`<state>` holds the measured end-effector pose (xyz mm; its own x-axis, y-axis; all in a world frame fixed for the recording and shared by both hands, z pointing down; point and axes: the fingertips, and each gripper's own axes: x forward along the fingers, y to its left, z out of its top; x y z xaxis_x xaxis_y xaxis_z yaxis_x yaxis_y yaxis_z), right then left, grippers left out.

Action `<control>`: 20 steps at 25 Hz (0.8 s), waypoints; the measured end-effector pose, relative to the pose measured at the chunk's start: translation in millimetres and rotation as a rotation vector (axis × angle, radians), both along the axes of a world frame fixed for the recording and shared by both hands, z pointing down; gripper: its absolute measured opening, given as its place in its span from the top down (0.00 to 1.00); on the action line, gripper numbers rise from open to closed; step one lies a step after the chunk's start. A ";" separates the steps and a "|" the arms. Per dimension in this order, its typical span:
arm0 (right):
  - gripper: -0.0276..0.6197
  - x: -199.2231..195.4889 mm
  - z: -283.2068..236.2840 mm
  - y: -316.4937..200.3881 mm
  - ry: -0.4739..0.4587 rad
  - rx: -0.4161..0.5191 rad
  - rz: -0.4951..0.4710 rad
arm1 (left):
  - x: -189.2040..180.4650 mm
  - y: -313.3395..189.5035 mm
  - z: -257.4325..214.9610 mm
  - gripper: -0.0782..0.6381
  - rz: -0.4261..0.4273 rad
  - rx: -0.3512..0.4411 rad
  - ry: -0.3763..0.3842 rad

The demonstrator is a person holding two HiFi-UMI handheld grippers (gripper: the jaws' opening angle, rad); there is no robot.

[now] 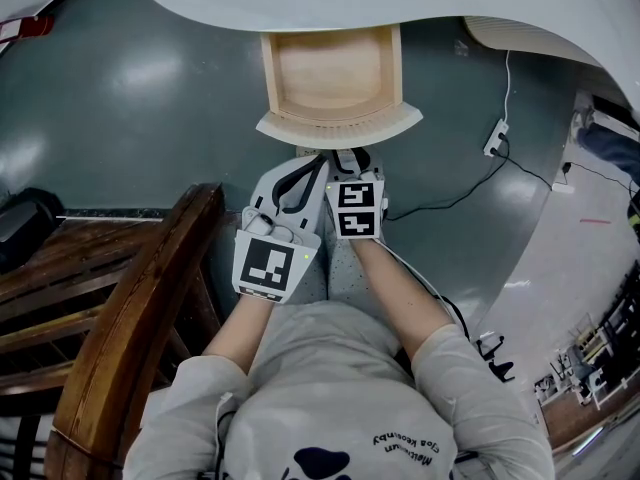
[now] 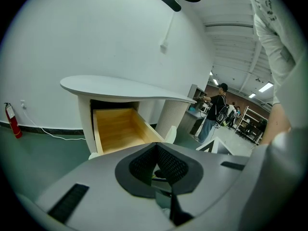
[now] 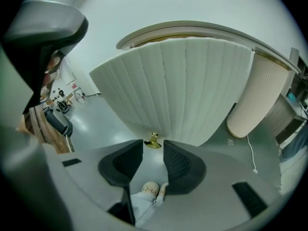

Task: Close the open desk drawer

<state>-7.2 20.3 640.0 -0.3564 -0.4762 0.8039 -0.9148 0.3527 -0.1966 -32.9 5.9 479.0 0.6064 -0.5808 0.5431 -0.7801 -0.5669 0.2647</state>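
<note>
The drawer (image 1: 330,68) stands pulled well out from under the white desk (image 2: 125,88). Its pale wooden inside is empty, so nothing needs tucking in before it goes home. I hold my right gripper (image 3: 153,151) pointing down at the drawer's curved, fluted front (image 3: 183,90), low at the middle, because that is where the small brass knob (image 3: 153,140) sits. My right jaws stand wide, one to either side of the knob's line. The knob is just ahead of their tips and untouched (a push needs no grip, I judge, so the gap may simply let the pads land on the front on both sides of it). My left gripper (image 2: 157,149) sits just beside the right one, slightly farther from the drawer, with its jaws drawn together on nothing. It looks over the open box toward the desk, and I judge I hold it close to steady the push. The closing is not yet begun: the front is well clear of the desk's edge.
</note>
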 end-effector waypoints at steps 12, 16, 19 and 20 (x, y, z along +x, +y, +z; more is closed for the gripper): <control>0.79 -0.6 2.3 -3.0 -0.008 -0.048 -0.018 | -2.2 -7.8 -0.4 0.88 -0.010 -0.008 -0.003; 0.79 -0.3 2.2 -6.5 -0.010 -0.045 -0.015 | -3.4 -12.0 -1.2 0.88 -0.011 -0.005 -0.006; 0.79 -1.0 2.1 -13.6 -0.007 -0.039 -0.026 | -4.1 -16.6 -0.1 0.88 -0.013 -0.006 -0.008; 0.79 -1.4 2.0 -15.8 -0.007 -0.037 -0.029 | -4.2 -17.8 0.8 0.88 -0.015 -0.007 -0.008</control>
<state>-8.6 4.4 642.0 -0.3748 -0.4361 0.8181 -0.9031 0.3713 -0.2159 -37.1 -11.9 479.8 0.5937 -0.5857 0.5518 -0.7902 -0.5537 0.2626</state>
